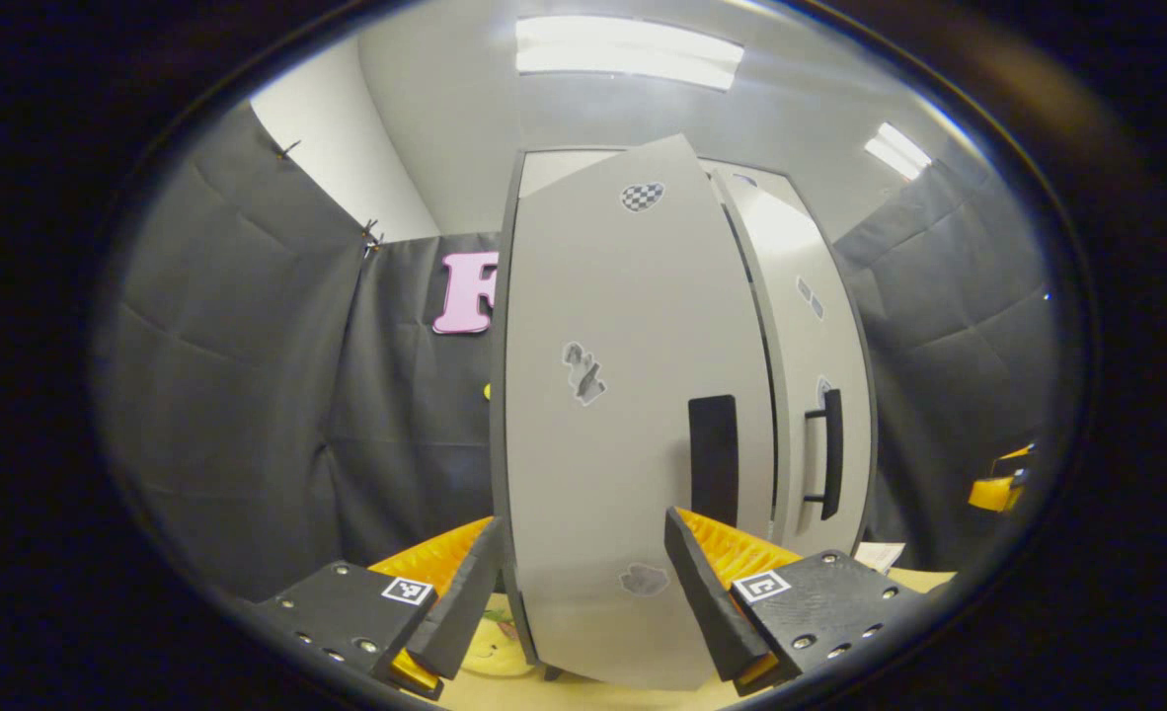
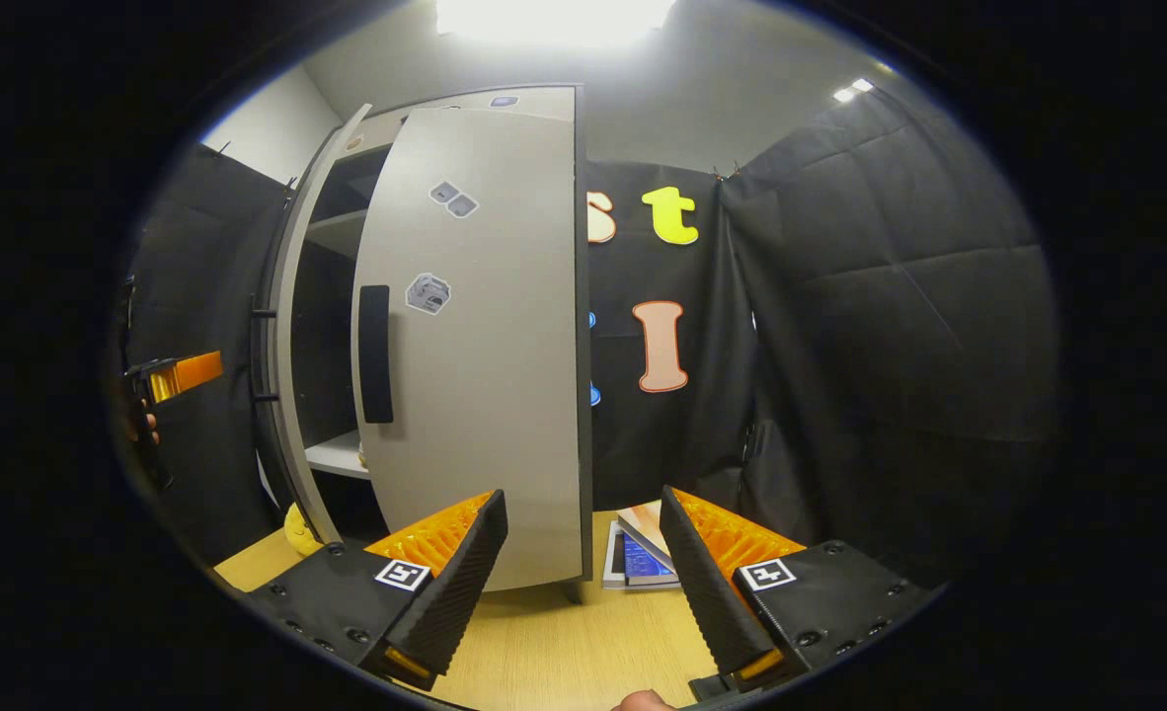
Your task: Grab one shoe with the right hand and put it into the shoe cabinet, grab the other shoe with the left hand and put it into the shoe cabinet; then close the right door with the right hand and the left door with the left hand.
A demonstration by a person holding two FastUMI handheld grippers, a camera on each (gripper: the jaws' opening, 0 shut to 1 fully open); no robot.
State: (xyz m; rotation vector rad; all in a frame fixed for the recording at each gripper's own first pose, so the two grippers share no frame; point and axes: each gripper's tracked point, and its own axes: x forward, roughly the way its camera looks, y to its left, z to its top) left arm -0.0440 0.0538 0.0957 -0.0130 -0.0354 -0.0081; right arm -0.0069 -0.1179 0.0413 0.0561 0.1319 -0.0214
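1. Directly ahead of the left gripper (image 1: 583, 592), in the left gripper view, stands the left door (image 1: 633, 415) of the shoe cabinet (image 1: 801, 395), swung out toward the camera so its pale face sits between the two spread fingers; whether either finger touches it cannot be told.
2. Its jaws stand wide apart and hold nothing.
3. On that door a dark recessed handle (image 1: 713, 459) shows near its right edge, and stickers dot its face.
4. Beyond it in the same view the right door (image 1: 820, 375) appears more nearly closed, with a dark bar handle (image 1: 830, 454).
5. Low beside the left door's bottom edge, a small yellow object (image 1: 493, 647) lies on the wooden table (image 1: 583, 691); what it is cannot be told.
6. From the right gripper view, the right gripper (image 2: 583, 563) is also spread and empty, facing the right door (image 2: 485, 355), which is ajar, its outer edge lying between the fingers.
7. This view looks past the door into the dark interior, where pale shelves (image 2: 337, 454) show.
8. At its left edge the other gripper (image 2: 174, 375) appears, held in a hand (image 2: 149, 427).
9. A stack of flat items (image 2: 638, 558) rests on the table (image 2: 564, 652) just beyond the door.
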